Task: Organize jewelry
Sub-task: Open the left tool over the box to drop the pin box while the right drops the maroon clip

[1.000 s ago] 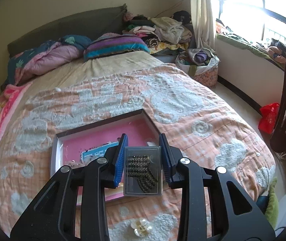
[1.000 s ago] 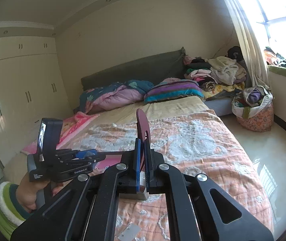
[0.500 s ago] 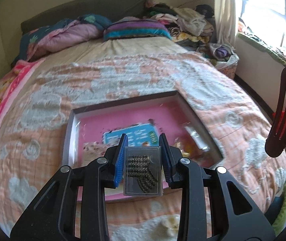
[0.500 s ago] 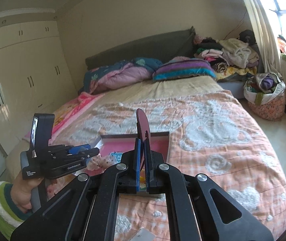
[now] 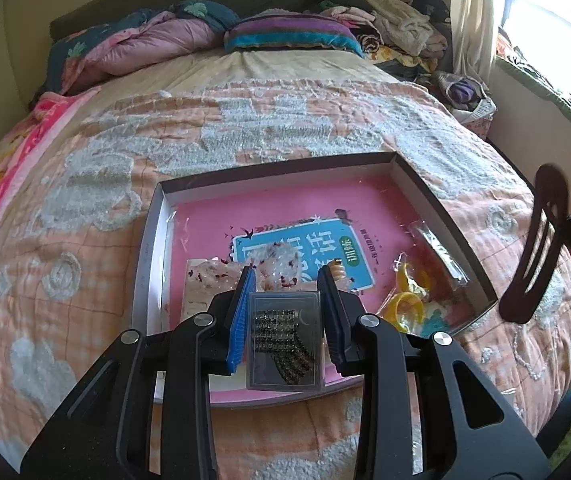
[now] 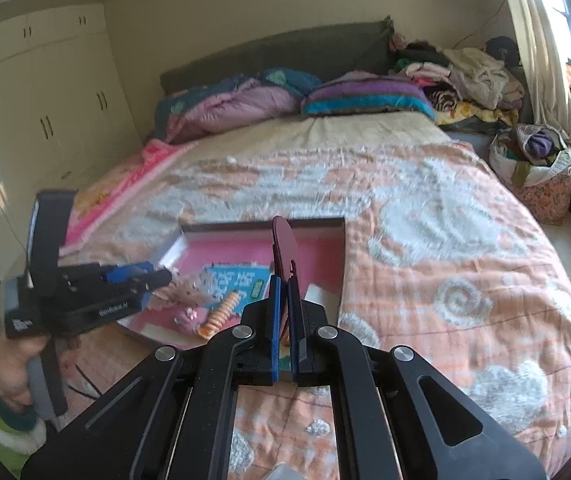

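My left gripper [image 5: 287,280] is shut on a clear plastic case of dark hair clips [image 5: 284,342], held above the near part of a shallow pink-lined box [image 5: 151,240] on the bed. My right gripper [image 6: 284,282] is shut on a dark maroon hair clip [image 6: 283,250], held upright over the box [image 6: 343,248]; this clip also shows at the right of the left wrist view [image 5: 533,248]. The left gripper shows at the left of the right wrist view [image 6: 157,276]. The box holds a blue card, a pink floral piece, an orange spiral tie [image 6: 221,314] and yellow rings [image 5: 403,304].
The box lies on an orange and white quilt [image 5: 265,120] covering the bed. Pillows and folded blankets [image 5: 165,40] are at the headboard. A bag of clothes [image 6: 537,164] stands on the floor at right. White wardrobes [image 6: 25,120] line the left wall.
Both grippers have moved forward and lowered toward the box, so it looks larger and nearer in both views. Each keeps its hold on its item.
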The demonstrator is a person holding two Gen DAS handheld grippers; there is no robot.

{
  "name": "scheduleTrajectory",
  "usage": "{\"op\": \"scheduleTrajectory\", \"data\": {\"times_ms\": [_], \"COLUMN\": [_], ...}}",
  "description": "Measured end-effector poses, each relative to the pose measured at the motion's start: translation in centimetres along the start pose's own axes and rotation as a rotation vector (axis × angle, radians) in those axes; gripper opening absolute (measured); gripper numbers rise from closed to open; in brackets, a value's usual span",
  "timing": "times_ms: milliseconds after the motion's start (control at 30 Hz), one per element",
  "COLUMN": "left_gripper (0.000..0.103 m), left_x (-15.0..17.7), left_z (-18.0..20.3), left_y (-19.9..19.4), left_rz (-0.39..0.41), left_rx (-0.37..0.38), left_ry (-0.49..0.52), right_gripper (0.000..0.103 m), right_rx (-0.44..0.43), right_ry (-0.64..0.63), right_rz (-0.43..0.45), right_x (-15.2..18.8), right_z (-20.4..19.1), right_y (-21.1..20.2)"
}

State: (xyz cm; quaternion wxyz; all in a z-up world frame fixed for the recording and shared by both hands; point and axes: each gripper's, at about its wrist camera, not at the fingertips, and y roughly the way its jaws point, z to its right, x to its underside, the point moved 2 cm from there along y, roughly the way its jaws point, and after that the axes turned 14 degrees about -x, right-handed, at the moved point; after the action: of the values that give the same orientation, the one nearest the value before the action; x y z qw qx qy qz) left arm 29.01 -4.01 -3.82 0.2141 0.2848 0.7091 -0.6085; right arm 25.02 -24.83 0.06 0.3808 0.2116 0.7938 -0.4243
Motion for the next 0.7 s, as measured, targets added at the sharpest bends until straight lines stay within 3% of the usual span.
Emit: {"op": "scheduleTrajectory", "data": {"times_ms": [333, 700], "left_gripper": [0.024, 0.024], "left_x": [0.7, 1.5], "left_z": [1.4, 3.9], "left_y": [1.5, 2.6], "left_rz": [-0.035, -0.059], "left_rx": [0.024, 0.040], "left_ry": [0.033, 0.085], "right_gripper": [0.003, 0.003], "right_rx": [0.000, 0.098], "right_ry": [0.008, 0.019], "right_rz": [-0.100, -0.073], "right_x": [1.1, -1.3], "right_z": [0.4, 3.0], "right_y": [6.1, 7.9]}}
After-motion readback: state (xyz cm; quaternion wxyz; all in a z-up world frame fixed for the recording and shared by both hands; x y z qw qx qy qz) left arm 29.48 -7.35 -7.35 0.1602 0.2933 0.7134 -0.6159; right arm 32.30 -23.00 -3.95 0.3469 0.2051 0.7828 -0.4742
